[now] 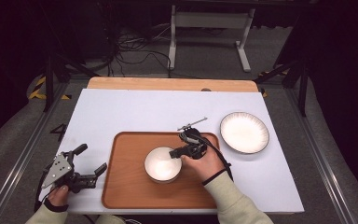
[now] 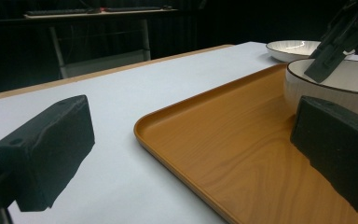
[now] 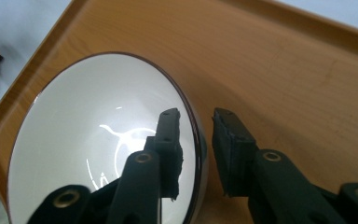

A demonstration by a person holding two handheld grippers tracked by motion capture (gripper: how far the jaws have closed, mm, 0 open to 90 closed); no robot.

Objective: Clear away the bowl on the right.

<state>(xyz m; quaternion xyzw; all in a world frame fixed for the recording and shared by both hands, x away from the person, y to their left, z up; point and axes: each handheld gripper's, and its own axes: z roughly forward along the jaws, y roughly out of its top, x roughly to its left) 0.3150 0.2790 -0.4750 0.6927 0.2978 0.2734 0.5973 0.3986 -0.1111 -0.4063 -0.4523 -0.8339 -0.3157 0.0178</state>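
Note:
A white bowl stands in the middle of a brown wooden tray. My right gripper straddles the bowl's right rim, one jaw inside and one outside, with a gap showing by the outer pad, so it is open. My left gripper is open and holds nothing. It is low over the white table at the tray's left edge and points toward the bowl. The left gripper view also catches the right gripper at the bowl.
A larger white plate with a dark rim lies on the white table surface to the right of the tray. A wooden strip runs along the table's far edge. Cables and a desk frame lie on the floor beyond.

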